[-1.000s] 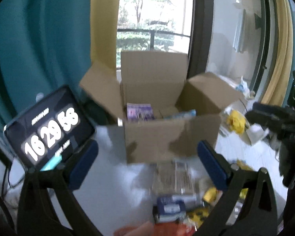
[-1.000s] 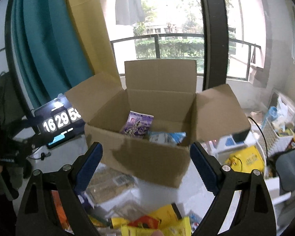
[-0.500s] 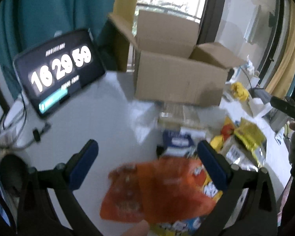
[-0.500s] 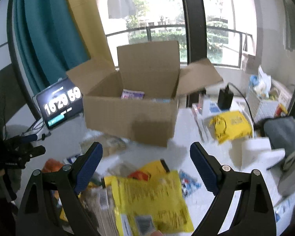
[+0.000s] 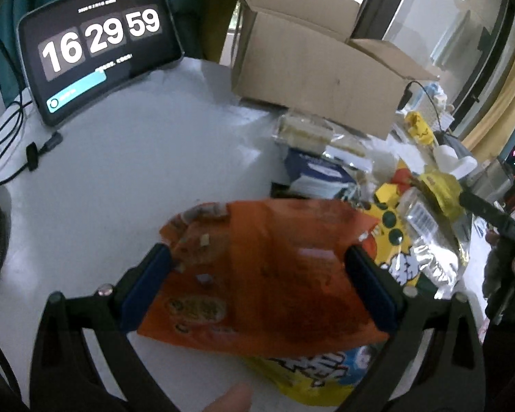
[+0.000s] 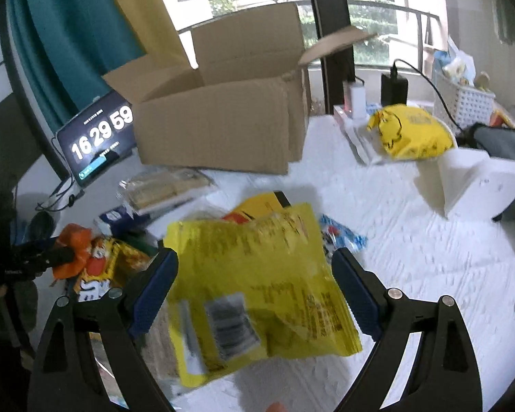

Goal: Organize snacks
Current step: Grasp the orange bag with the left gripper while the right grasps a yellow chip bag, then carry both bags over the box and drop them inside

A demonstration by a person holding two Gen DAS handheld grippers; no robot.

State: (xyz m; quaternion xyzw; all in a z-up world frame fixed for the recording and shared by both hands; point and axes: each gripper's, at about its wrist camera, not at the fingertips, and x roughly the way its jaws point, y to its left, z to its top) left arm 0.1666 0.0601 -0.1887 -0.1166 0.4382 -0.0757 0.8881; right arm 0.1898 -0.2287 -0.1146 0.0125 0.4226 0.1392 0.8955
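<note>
An orange snack bag (image 5: 257, 274) lies on the white table, on top of a yellow bag (image 5: 405, 240). My left gripper (image 5: 257, 271) is open, with its blue pads on either side of the orange bag. A yellow snack bag (image 6: 257, 274) with a barcode lies between the wide-apart pads of my open right gripper (image 6: 255, 288). Behind the snack pile stands the open cardboard box (image 6: 216, 127), whose inside is hidden from both views. A clear cracker pack (image 6: 164, 189) and a blue-white pack (image 5: 319, 171) lie in front of the box (image 5: 312, 68).
A tablet (image 5: 99, 44) showing 16 29 59 leans at the back left, with cables beside it. At the right are a yellow bag (image 6: 412, 134) on a tray, a white stand (image 6: 470, 178), a white basket (image 6: 463, 99) and a black charger (image 6: 393, 89).
Both grippers have tipped down and drawn back from the box toward the snack pile. The orange bag now lies between the left pads and the yellow bag between the right pads.
</note>
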